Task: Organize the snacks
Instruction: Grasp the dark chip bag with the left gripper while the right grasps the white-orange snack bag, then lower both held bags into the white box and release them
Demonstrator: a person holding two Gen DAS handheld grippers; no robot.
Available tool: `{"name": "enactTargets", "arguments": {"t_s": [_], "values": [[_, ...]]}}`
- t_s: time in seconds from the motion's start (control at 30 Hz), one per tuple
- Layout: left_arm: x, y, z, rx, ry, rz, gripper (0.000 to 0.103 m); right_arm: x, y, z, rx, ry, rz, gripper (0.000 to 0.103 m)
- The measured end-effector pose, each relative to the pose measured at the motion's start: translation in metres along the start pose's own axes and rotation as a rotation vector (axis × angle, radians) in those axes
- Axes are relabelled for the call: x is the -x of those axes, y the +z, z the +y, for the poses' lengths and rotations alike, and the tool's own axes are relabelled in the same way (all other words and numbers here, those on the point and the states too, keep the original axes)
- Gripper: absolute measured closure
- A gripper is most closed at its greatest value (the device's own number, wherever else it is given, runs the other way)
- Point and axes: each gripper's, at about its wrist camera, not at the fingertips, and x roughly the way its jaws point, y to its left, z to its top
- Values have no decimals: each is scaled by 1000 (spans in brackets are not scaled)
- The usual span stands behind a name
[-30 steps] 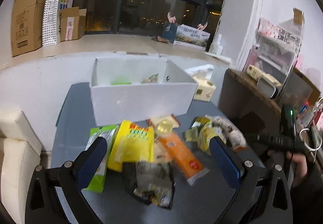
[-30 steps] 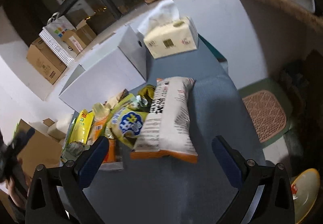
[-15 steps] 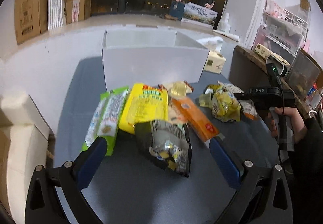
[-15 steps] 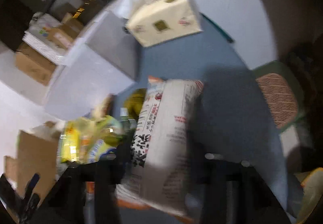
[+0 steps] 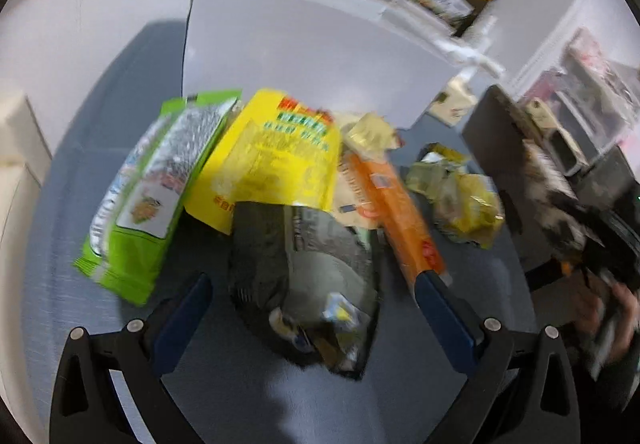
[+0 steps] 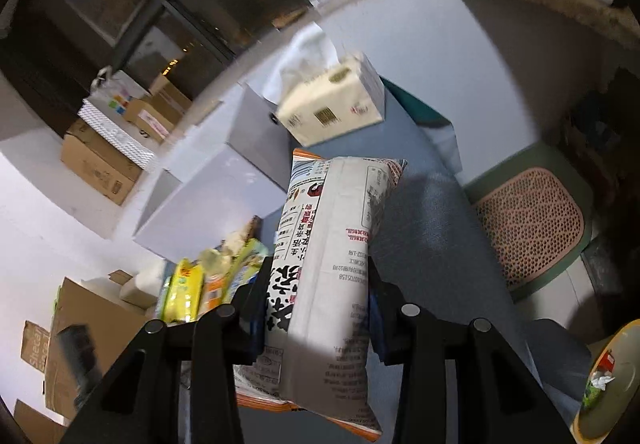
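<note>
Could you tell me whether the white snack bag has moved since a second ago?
Yes. The white snack bag, clamped in the right gripper, has lifted off the blue table.

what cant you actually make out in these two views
- Inside of the white box: left wrist view, its front wall hides it.
- Print on the dark snack bag: left wrist view, motion blur.
- Lower end of the white snack bag: right wrist view, right claw covers it.

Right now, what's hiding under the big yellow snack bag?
The yellow bag lies partly on the green bag's edge, and the dark bag covers its lower corner. Anything else beneath it is hidden.
</note>
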Motion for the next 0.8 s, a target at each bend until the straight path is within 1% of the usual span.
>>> {"name": "enactTargets", "arguments": {"t_s": [0.03, 0.1, 0.13, 0.17, 0.2, 0.23, 0.27, 0.3, 0.37, 0.43, 0.53, 0.6, 0.73, 0.8], "values": [[-3, 0, 0, 12, 6, 3, 1, 6, -2, 3, 6, 4, -11, 59], [-10, 0, -1, 19, 8, 13, 8, 14, -3, 7, 16, 10, -18, 59], [-12, 0, -1, 19, 11, 15, 33, 18, -4, 8, 21, 12, -21, 59], [-15, -2, 0, 28, -5, 24, 49, 20, -5, 11, 28, 14, -24, 59], [-14, -4, 1, 41, -33, 28, 52, 21, -7, 15, 40, 17, -22, 59], [-14, -5, 1, 42, -43, 28, 55, 22, -8, 18, 47, 20, -19, 59], [-10, -8, 0, 32, -38, 16, 56, 22, -8, 20, 55, 26, -16, 59], [-3, -13, -2, 6, -14, -13, 56, 22, -10, 24, 63, 35, -15, 59], [11, -19, -4, -21, -9, -48, 56, 23, -13, 31, 77, 49, -12, 59], [28, -21, -4, -30, -38, -81, 56, 19, -14, 41, 109, 60, -5, 59], [56, -21, -14, -86, -49, -147, 56, 16, -18, 58, 153, 77, -1, 59], [73, -16, -21, -117, -89, -180, 56, 10, -19, 74, 192, 81, 2, 59], [97, 16, -35, -186, -107, -261, 56, -5, -12, 107, 265, 94, 6, 59], [104, 44, -39, -208, -107, -301, 56, -14, -3, 126, 315, 88, -3, 59]]}}
